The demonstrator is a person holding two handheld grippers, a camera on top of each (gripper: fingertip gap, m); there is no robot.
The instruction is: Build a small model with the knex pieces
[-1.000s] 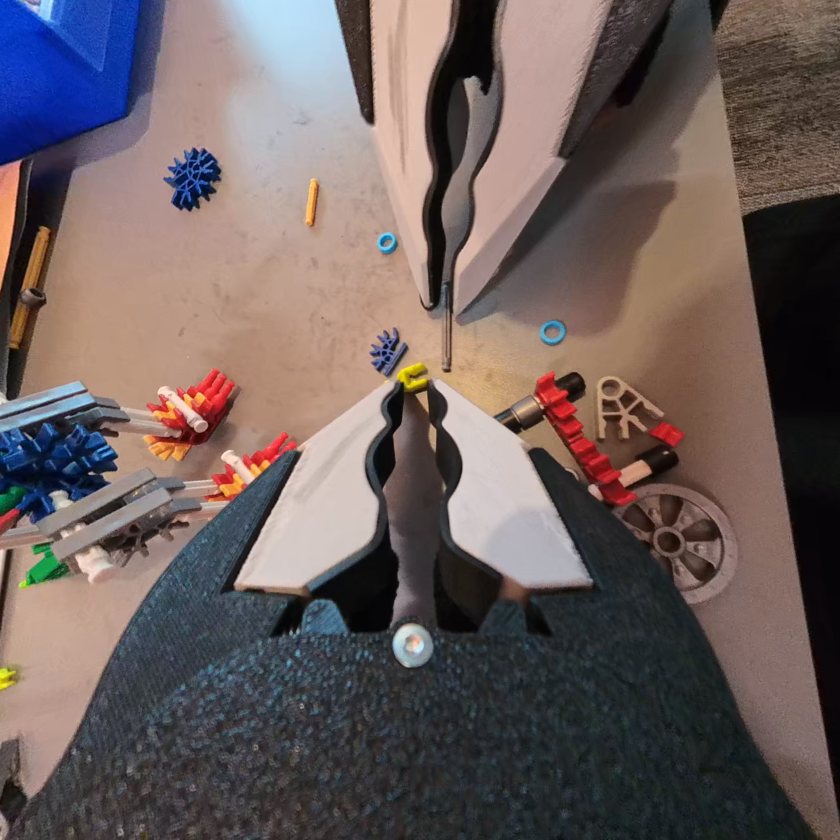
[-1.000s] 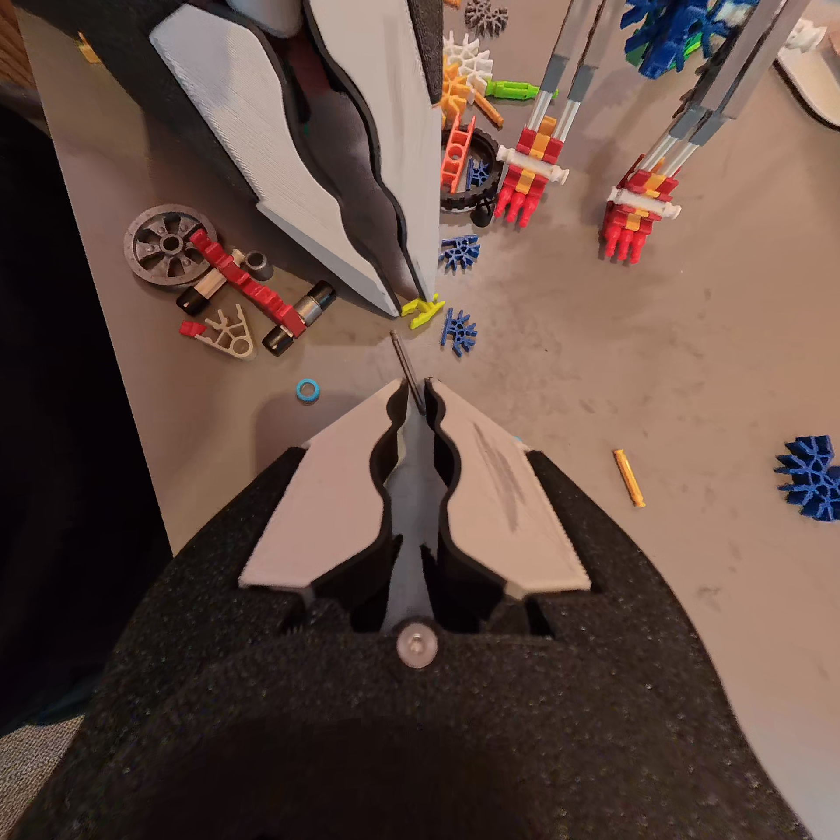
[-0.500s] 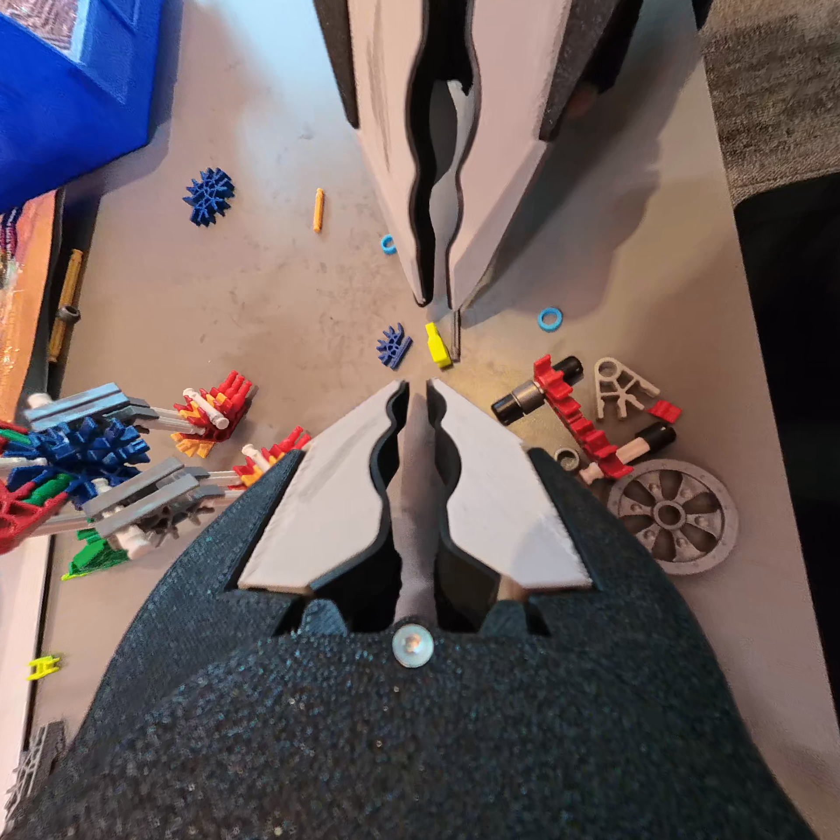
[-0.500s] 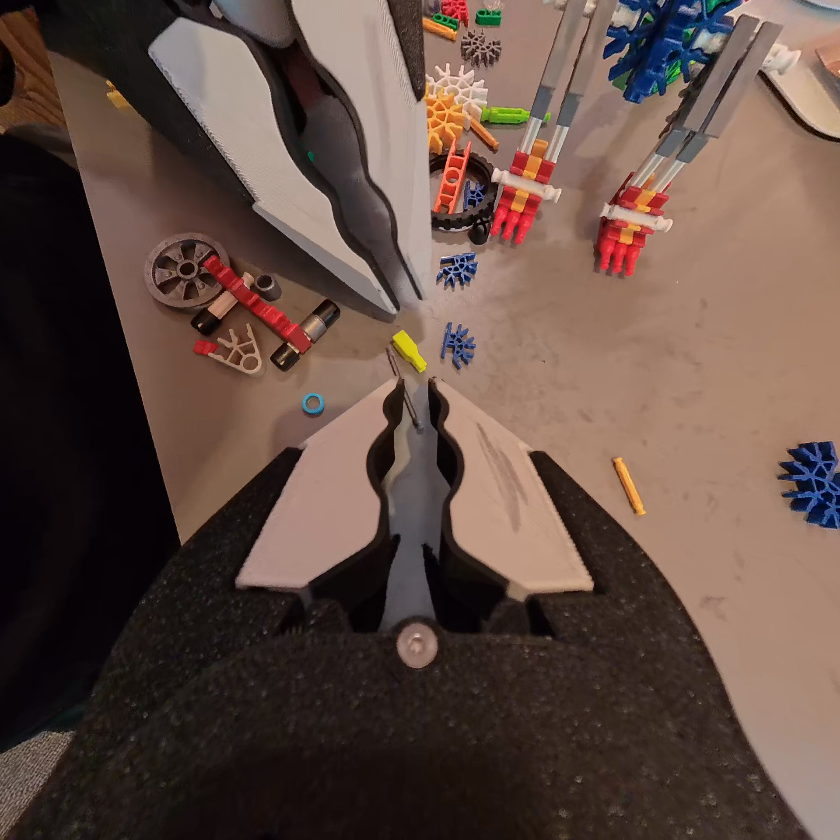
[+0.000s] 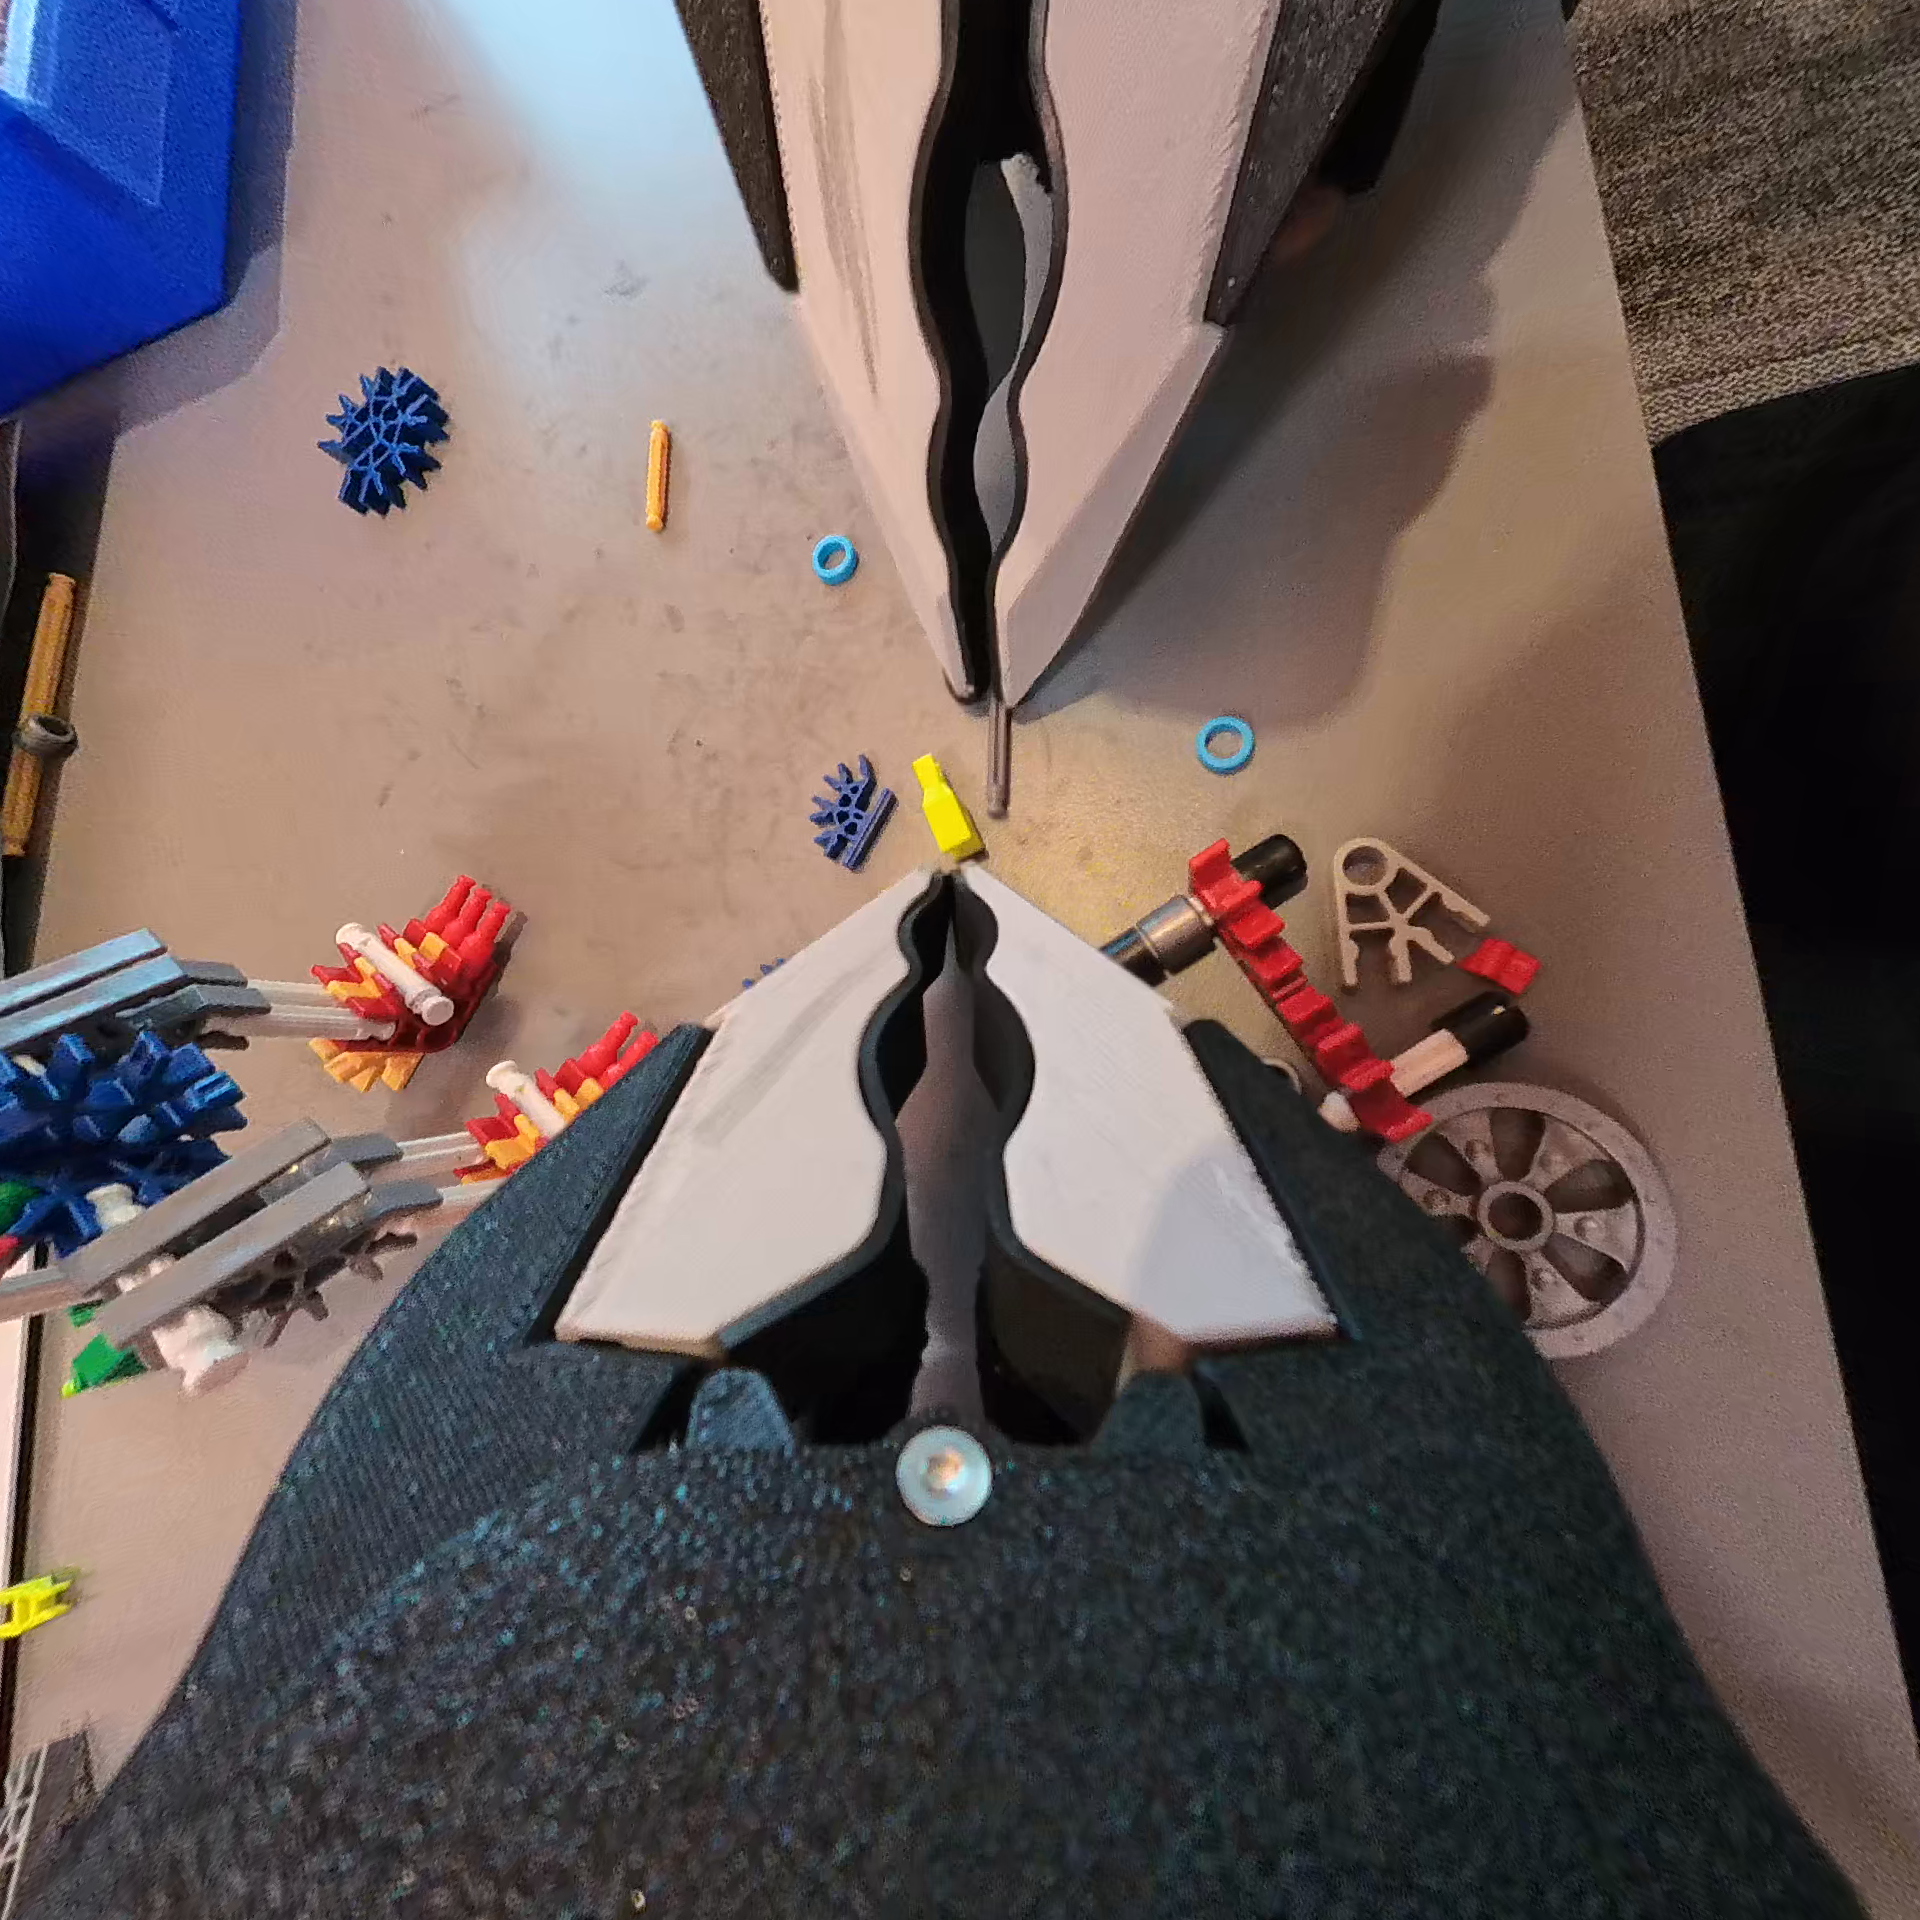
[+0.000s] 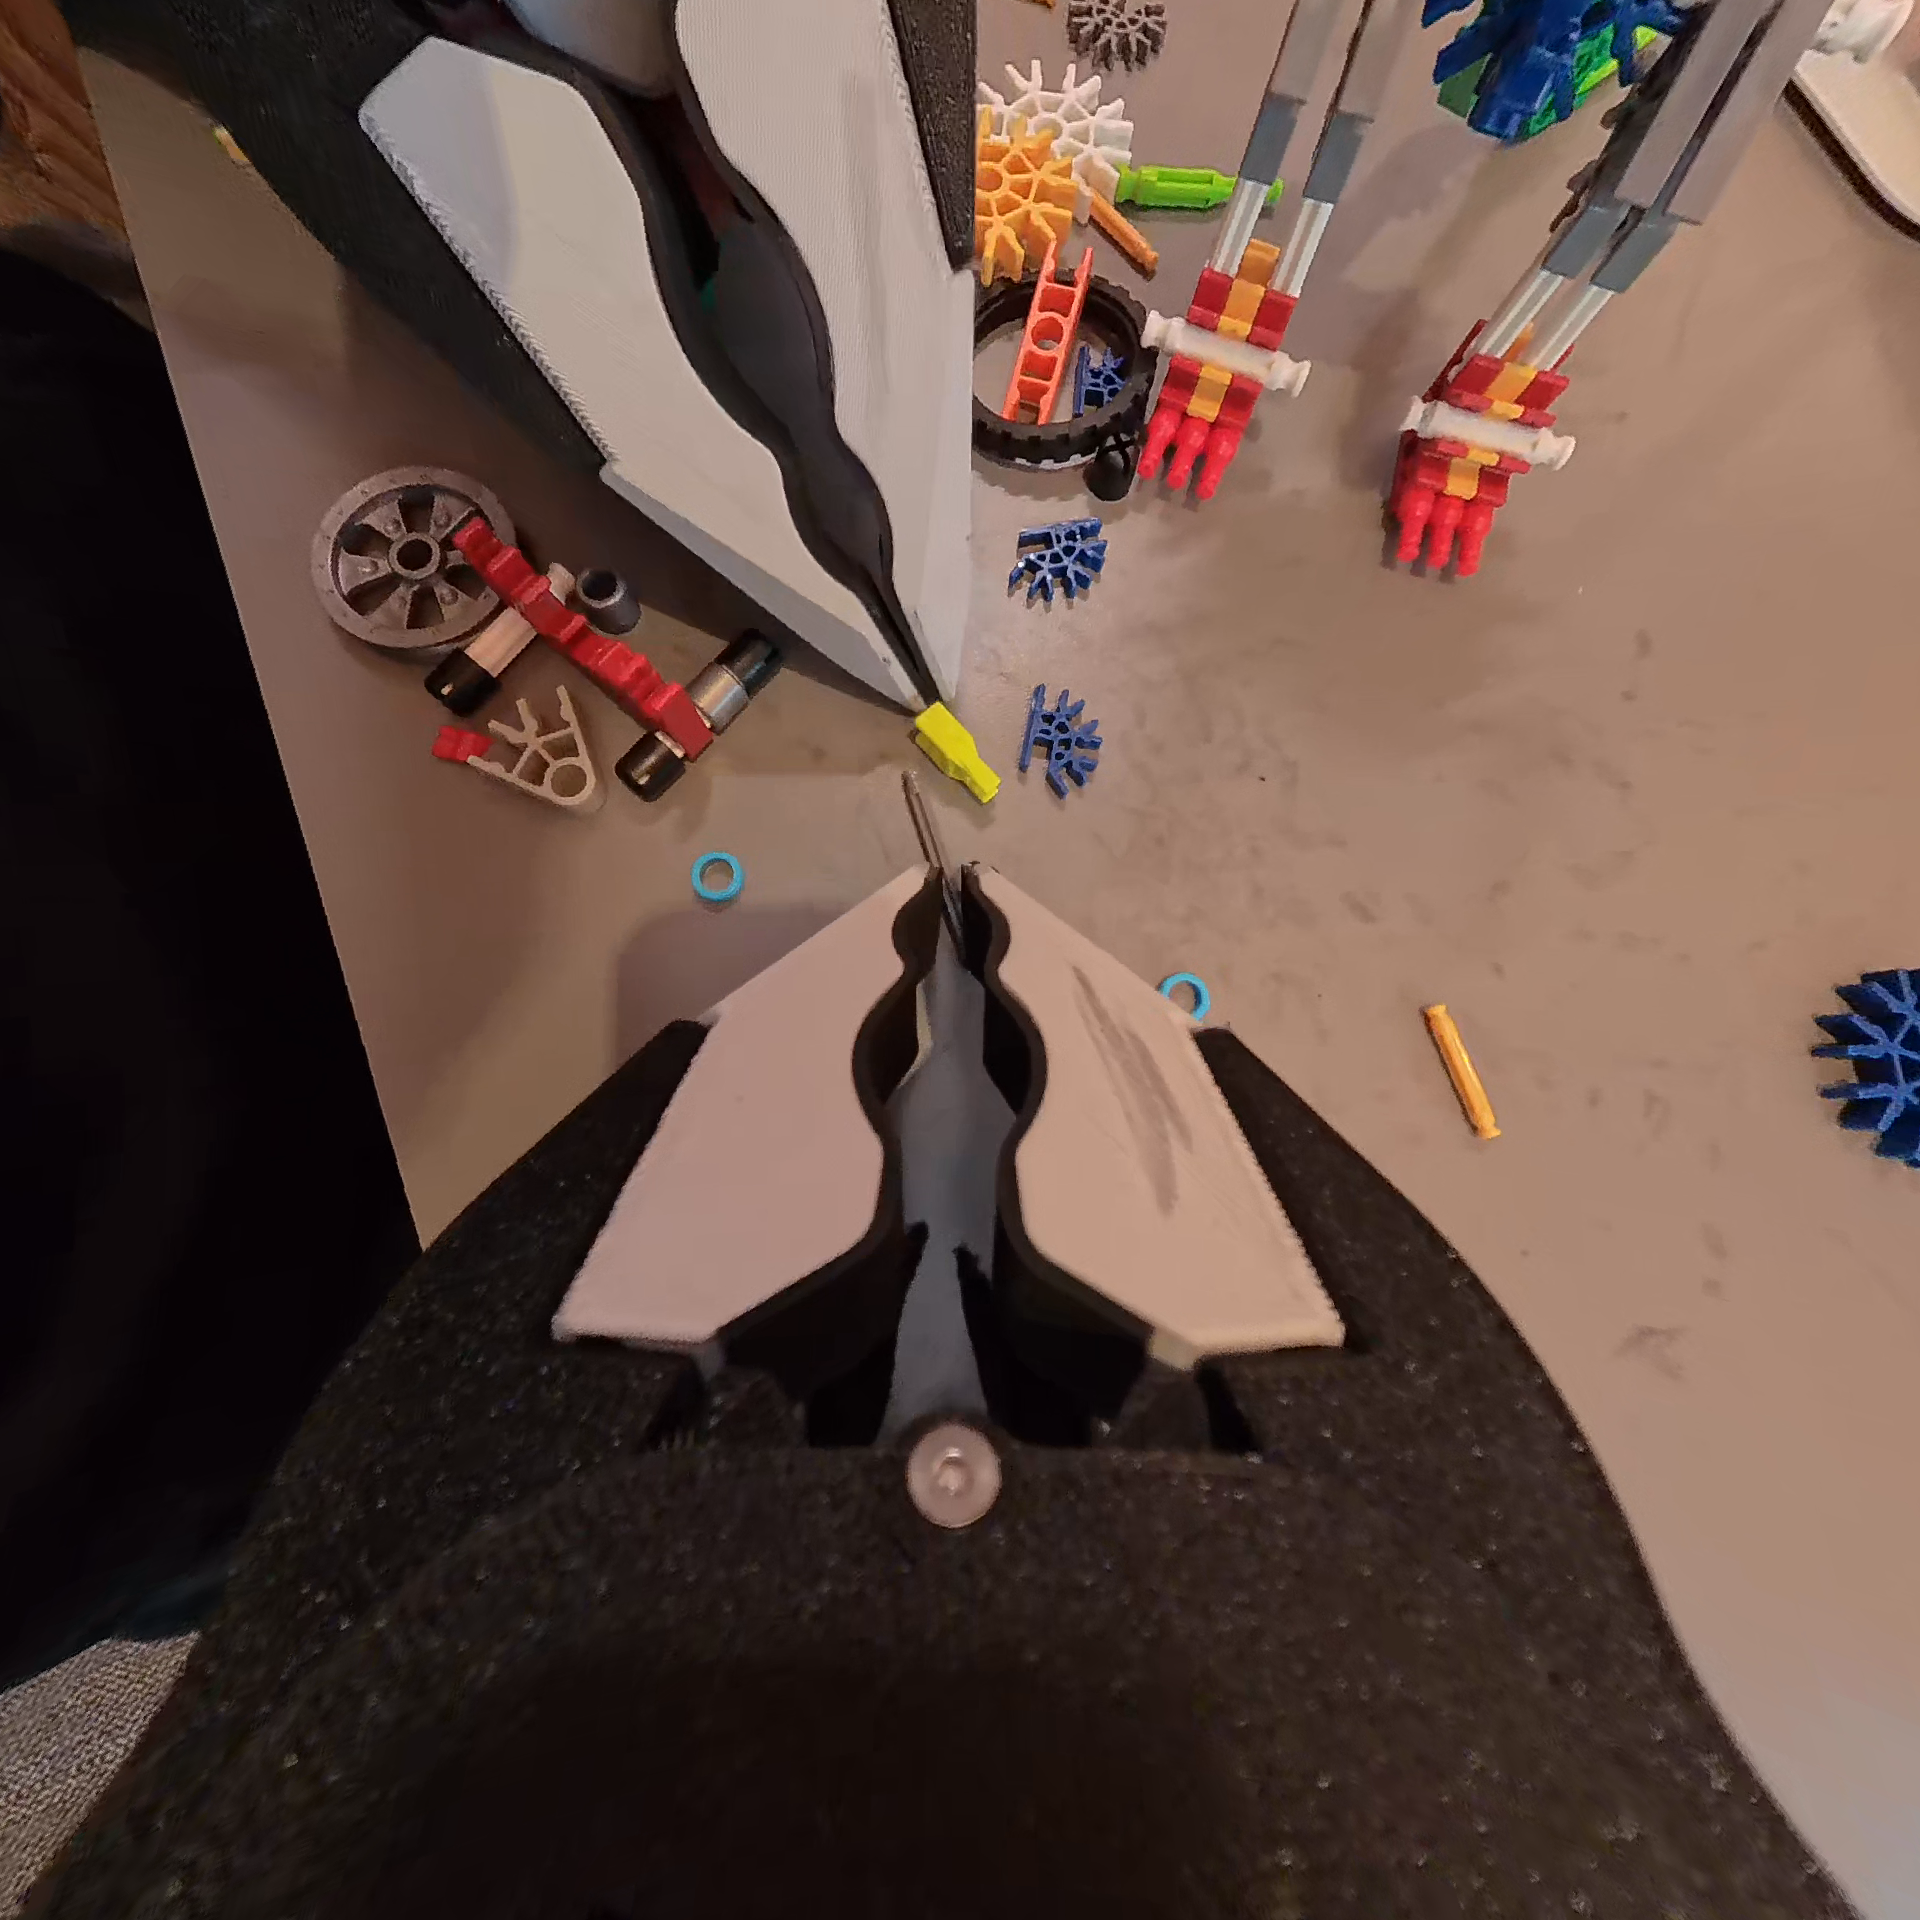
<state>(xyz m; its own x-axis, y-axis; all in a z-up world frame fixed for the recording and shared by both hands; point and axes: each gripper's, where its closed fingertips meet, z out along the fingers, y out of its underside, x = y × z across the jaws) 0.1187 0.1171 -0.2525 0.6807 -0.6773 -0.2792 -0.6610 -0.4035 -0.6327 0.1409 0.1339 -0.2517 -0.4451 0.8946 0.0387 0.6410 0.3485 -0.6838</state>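
Right gripper (image 6: 948, 873) clamped on thin grey rod (image 6: 923, 821) – rod tip pokes out over grey table (image 6: 1455, 779). Left gripper (image 5: 948, 878) fingers pressed together, holding nothing, tips touching yellow connector (image 5: 945, 810). Small blue connector (image 5: 852, 810) just beside it; red rack piece (image 5: 1288, 997) and grey wheel (image 5: 1527, 1216) near.
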